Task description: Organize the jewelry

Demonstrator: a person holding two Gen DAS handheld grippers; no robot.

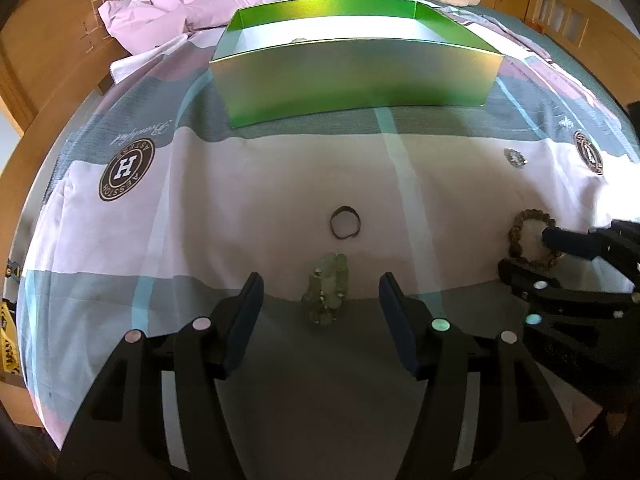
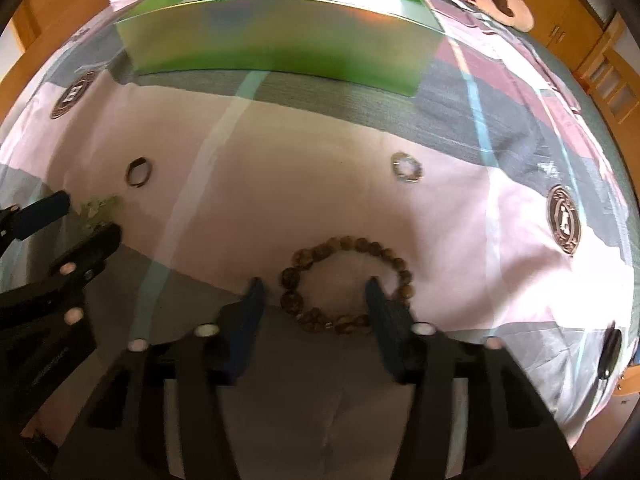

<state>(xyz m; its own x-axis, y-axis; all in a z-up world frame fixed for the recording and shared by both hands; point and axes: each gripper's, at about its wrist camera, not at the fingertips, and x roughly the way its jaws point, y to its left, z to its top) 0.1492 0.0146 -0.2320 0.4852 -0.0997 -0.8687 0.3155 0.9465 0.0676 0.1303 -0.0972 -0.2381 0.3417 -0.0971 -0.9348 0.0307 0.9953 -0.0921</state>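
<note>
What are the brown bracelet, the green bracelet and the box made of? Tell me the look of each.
Brown bracelet: round, mottled, matte beads, probably wood or seed; stone is possible.
Green bracelet: pale, translucent, chunky pieces with small metallic bits, like jade, glass or resin.
Box: thin folded card with a glossy, metallic green sheen and sharp creased corners.

A home bedroom: a bed under a patchwork sheet point(image 1: 200, 240), crumpled pink bedding point(image 1: 208, 4) at its far end, wooden wardrobes point(image 1: 52, 52) beside it.
</note>
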